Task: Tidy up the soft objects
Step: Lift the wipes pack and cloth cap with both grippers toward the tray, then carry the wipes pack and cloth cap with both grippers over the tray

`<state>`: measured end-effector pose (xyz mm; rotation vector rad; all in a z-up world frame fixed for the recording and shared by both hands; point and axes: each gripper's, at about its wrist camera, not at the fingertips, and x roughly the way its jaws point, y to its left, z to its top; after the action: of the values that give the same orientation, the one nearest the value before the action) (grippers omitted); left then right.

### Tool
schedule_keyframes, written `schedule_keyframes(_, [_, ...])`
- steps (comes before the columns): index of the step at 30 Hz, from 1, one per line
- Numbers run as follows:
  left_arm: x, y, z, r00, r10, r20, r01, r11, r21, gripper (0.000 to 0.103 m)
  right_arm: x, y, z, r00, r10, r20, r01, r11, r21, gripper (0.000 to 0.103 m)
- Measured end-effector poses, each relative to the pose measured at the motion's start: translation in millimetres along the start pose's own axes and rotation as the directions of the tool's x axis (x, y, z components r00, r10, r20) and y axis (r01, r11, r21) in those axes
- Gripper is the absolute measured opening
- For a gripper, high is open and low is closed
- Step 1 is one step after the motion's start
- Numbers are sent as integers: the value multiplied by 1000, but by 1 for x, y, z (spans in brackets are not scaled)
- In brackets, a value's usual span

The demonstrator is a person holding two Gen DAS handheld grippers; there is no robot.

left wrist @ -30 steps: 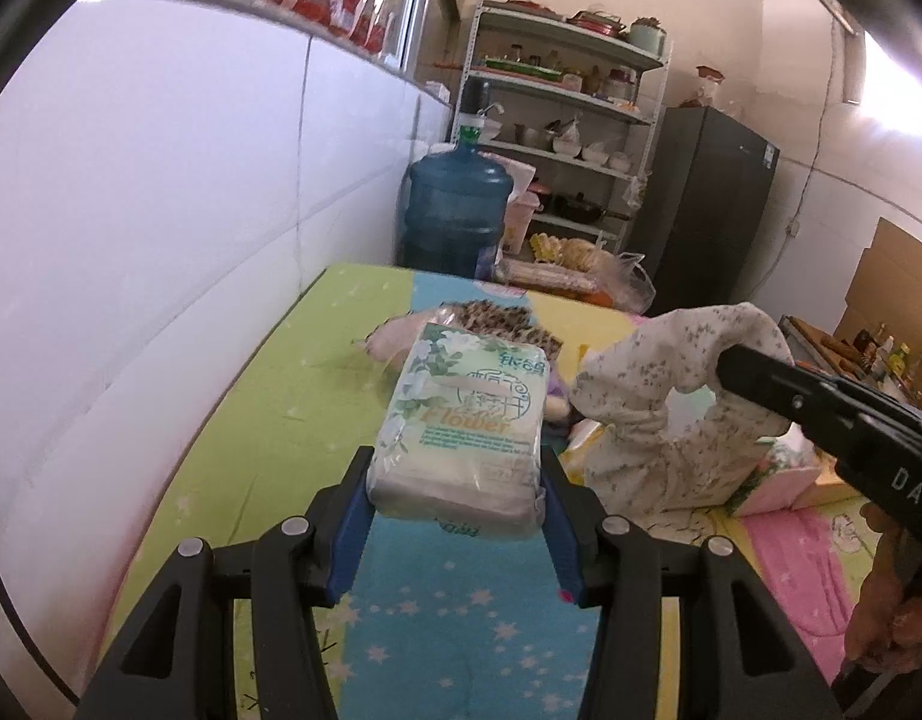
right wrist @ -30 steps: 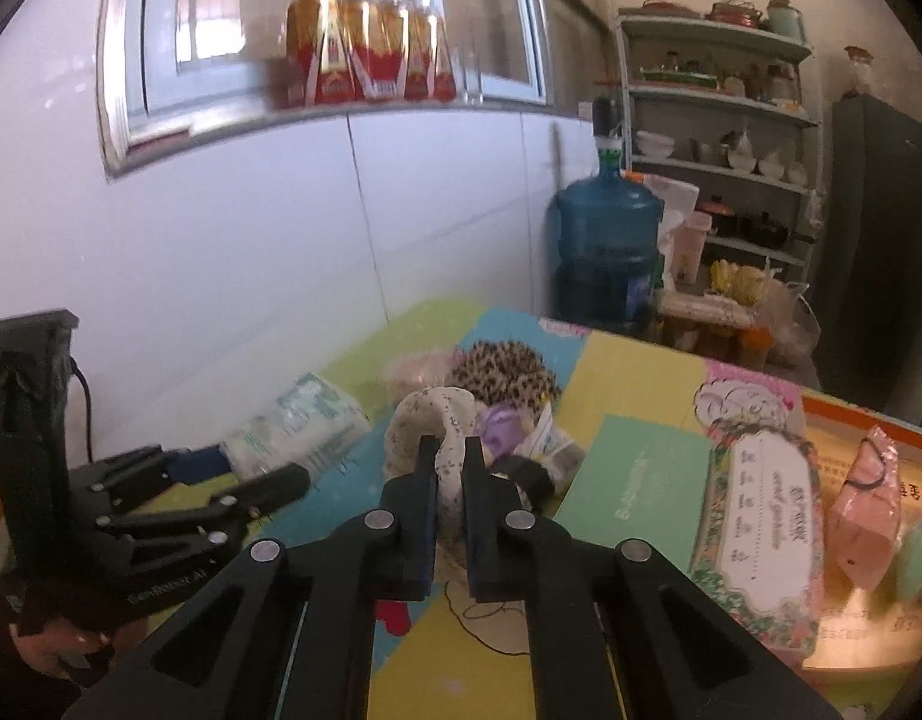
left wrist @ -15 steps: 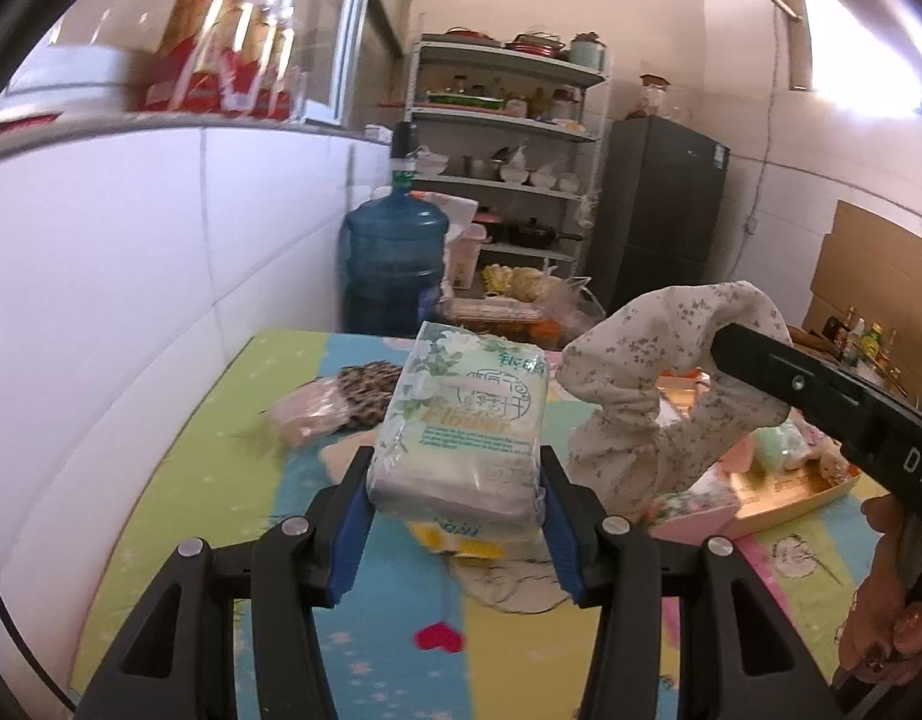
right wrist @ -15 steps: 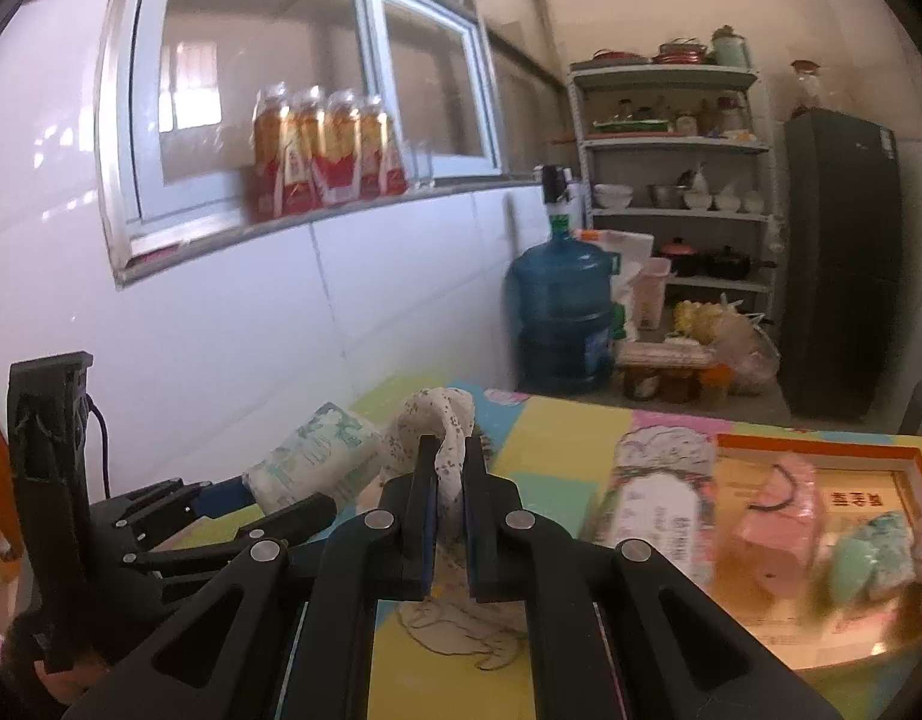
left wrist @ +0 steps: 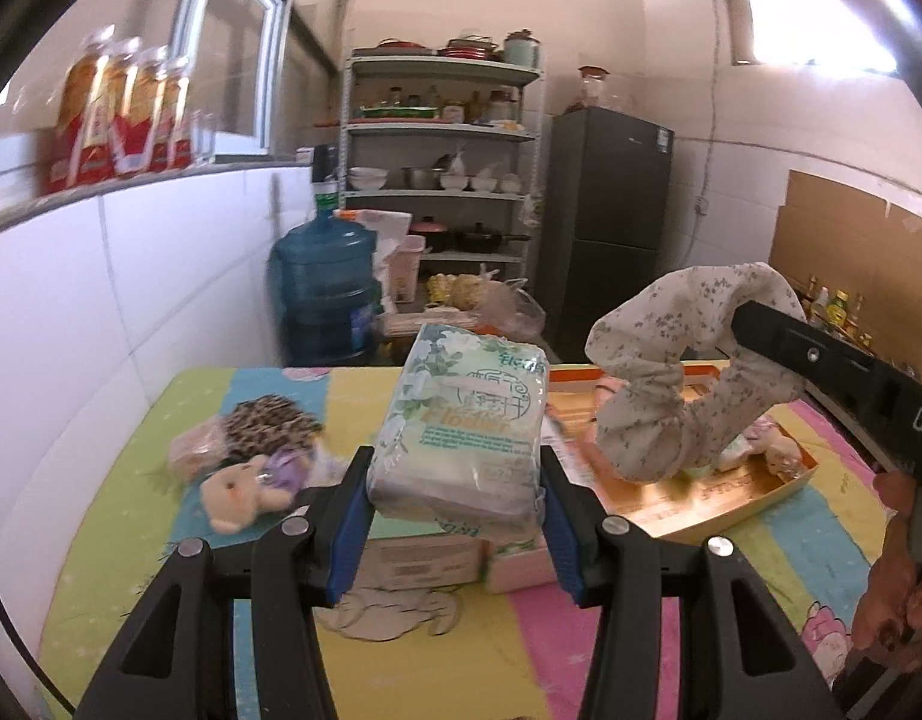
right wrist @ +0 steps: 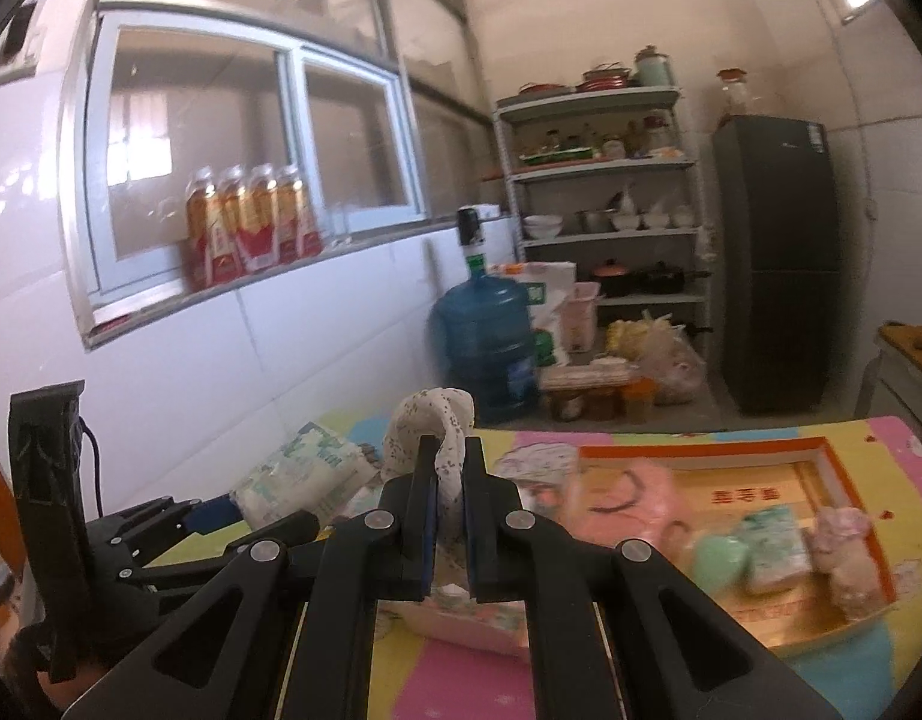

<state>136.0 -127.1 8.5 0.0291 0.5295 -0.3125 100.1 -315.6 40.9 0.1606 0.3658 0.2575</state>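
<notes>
Our left gripper clamping the tissue pack between its pads, our right gripper pinching the floral cloth tight, both above the table.

Both grippers clamped, raised, side by side.

Tissue pack: glossy clear plastic film, creased, printed with green flowers.
Floral fabric sleeve: matt white cloth, gathered and wrinkled.
Left gripper: matt black plastic, blue pads, bright metal screws.
Surface: matt cartoon-print cloth in green, yellow, pink.
Orange-rimmed tray: shiny golden card.
Blue water jug: translucent plastic.
Wall tiles: glossy white.
</notes>
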Motion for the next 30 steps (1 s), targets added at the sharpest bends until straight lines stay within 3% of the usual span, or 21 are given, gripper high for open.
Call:
schedule_keyframes(18, [39,-116,11,995,-100,-30,103,989,107,51,-61,-111,-9,987,-154,36,151,986,71,7])
schedule_keyframes(30, [82,-155,10,987,-141,-75,148,983,106,51,-54,-173,-20,981,-194,8,191,971,145,7])
